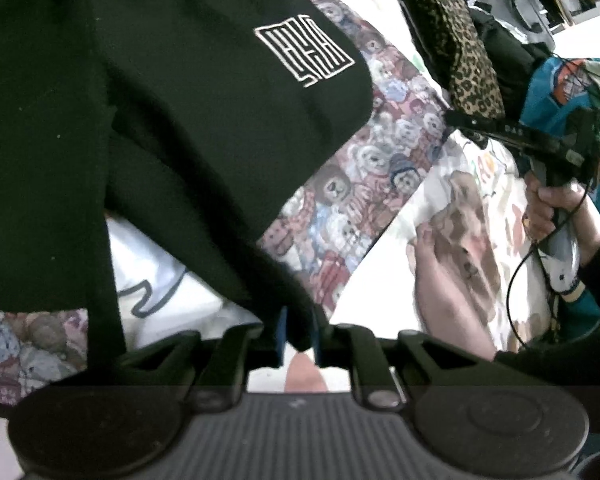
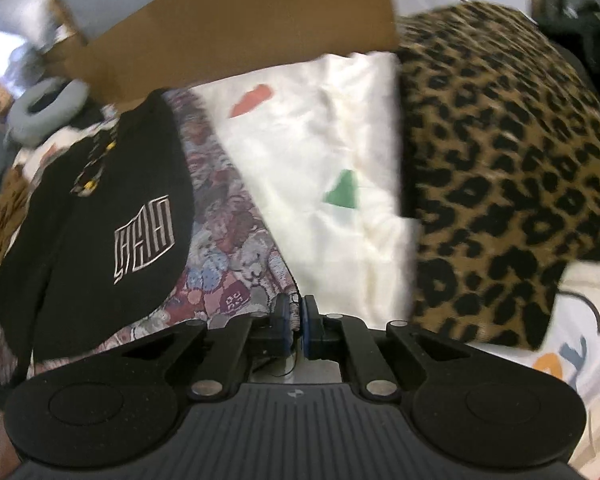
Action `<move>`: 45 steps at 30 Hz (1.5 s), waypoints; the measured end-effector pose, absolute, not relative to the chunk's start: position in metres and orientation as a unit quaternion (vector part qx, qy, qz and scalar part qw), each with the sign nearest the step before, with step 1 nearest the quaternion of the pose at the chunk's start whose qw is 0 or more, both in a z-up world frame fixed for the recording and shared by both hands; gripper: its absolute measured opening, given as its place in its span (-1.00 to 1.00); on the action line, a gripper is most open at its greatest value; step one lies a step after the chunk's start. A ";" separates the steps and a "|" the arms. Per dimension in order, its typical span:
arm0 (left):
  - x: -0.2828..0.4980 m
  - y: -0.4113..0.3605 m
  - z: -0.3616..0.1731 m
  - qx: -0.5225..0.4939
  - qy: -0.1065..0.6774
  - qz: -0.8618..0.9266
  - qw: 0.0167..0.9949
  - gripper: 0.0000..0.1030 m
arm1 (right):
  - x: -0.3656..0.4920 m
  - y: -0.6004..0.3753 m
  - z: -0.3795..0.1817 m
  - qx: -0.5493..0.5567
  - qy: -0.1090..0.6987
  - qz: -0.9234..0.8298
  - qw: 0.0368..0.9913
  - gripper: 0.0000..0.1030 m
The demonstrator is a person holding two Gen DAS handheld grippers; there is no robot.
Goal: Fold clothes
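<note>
A black garment [image 1: 160, 120] with a white line logo lies over the bear-print blanket [image 1: 364, 168]. My left gripper [image 1: 298, 340] is shut on a lower edge of the black garment and lifts it. In the right wrist view the black garment [image 2: 112, 208] lies at the left on the bear-print blanket [image 2: 228, 240]. My right gripper [image 2: 296, 324] has its jaws nearly together at the blanket's edge; a thin dark thread shows between them, and whether cloth is pinched I cannot tell. The right gripper also shows in the left wrist view [image 1: 460, 120], beside the leopard cloth.
A folded leopard-print cloth [image 2: 500, 184] sits at the right, next to a white sheet with coloured shapes [image 2: 332, 152]. A brown cardboard box [image 2: 240, 28] stands behind. A grey ring cushion [image 2: 48, 104] lies far left. A teal bag [image 1: 560, 92] is at the right.
</note>
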State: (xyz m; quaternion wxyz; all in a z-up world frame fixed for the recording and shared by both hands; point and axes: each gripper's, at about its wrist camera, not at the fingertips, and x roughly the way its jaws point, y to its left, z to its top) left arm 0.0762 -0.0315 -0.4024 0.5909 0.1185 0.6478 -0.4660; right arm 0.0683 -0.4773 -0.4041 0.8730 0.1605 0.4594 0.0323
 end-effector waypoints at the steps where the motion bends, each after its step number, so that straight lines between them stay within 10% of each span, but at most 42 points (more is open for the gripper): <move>1: 0.078 -0.030 -0.403 0.118 0.649 -0.462 0.593 -0.76 | 0.069 -0.480 -0.408 0.167 0.463 0.028 0.870 -0.93; 18: 0.103 -0.014 -0.443 0.007 0.704 -0.380 0.600 -0.38 | 0.074 -0.489 -0.422 0.192 0.469 0.004 0.862 -0.93; 22: 0.102 -0.014 -0.447 -0.011 0.708 -0.370 0.602 -0.96 | 0.075 -0.490 -0.421 0.191 0.468 0.002 0.863 -0.93; 29: 0.100 -0.010 -0.434 0.041 0.706 -0.380 0.596 -0.98 | 0.075 -0.491 -0.421 0.196 0.467 -0.002 0.862 -0.93; 32: 0.099 -0.009 -0.434 0.035 0.709 -0.382 0.592 -0.71 | 0.075 -0.492 -0.425 0.204 0.470 -0.002 0.859 -0.93; 34: 0.100 -0.009 -0.438 0.019 0.716 -0.378 0.587 -0.03 | 0.075 -0.495 -0.425 0.218 0.470 -0.001 0.855 -0.91; 45: 0.100 -0.010 -0.455 -0.071 0.727 -0.362 0.579 0.11 | 0.081 -0.504 -0.429 0.275 0.446 0.016 0.852 -0.17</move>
